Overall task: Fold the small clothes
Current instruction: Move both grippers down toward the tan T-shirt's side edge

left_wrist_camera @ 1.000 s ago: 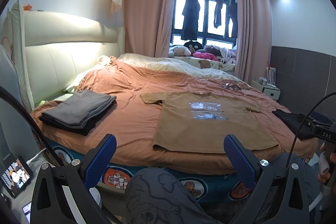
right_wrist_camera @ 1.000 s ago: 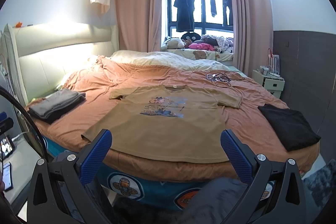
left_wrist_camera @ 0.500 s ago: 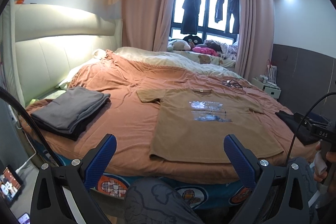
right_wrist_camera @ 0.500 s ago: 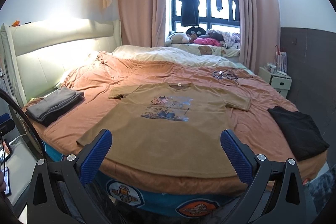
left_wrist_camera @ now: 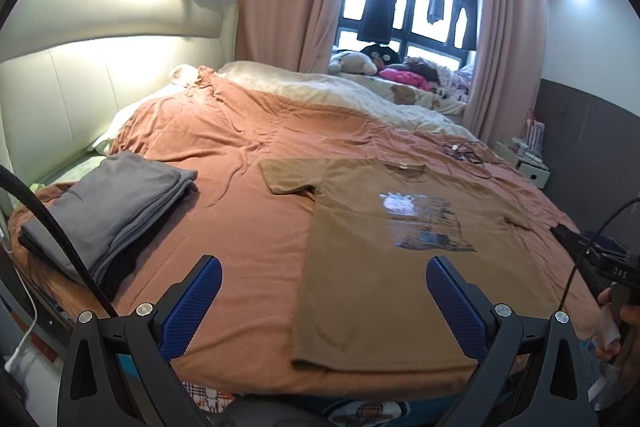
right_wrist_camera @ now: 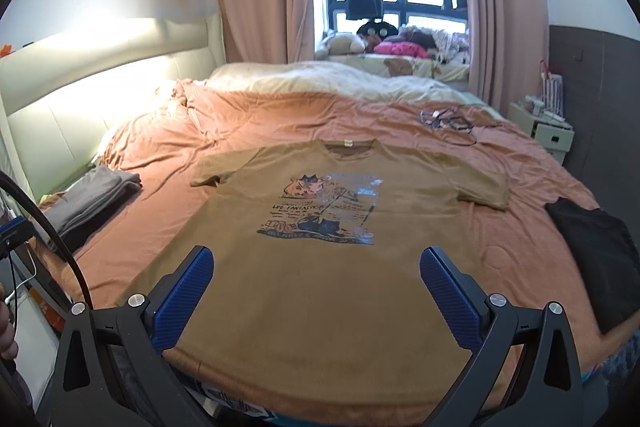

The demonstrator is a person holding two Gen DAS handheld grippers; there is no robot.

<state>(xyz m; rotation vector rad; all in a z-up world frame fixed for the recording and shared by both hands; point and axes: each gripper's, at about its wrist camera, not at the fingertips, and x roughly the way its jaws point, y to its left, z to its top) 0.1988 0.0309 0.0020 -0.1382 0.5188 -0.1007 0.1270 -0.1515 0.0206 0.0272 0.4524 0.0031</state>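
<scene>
A brown T-shirt (right_wrist_camera: 320,267) with a blue print lies flat, front up, on the orange bedspread (right_wrist_camera: 280,123), collar toward the window and hem at the near bed edge. It also shows in the left wrist view (left_wrist_camera: 380,247). My right gripper (right_wrist_camera: 316,267) is open and empty, above the shirt's lower half. My left gripper (left_wrist_camera: 324,277) is open and empty, above the shirt's lower left edge and the bare bedspread (left_wrist_camera: 240,227) beside it.
A folded grey stack (left_wrist_camera: 104,211) lies at the bed's left, seen also in the right wrist view (right_wrist_camera: 88,203). A black garment (right_wrist_camera: 596,251) lies at the right edge. Tangled cables (right_wrist_camera: 448,123) lie beyond the shirt. A white nightstand (right_wrist_camera: 548,131) stands far right.
Both grippers have moved forward and down toward the bed. The shirt now fills more of both views. Both stay open and empty.
</scene>
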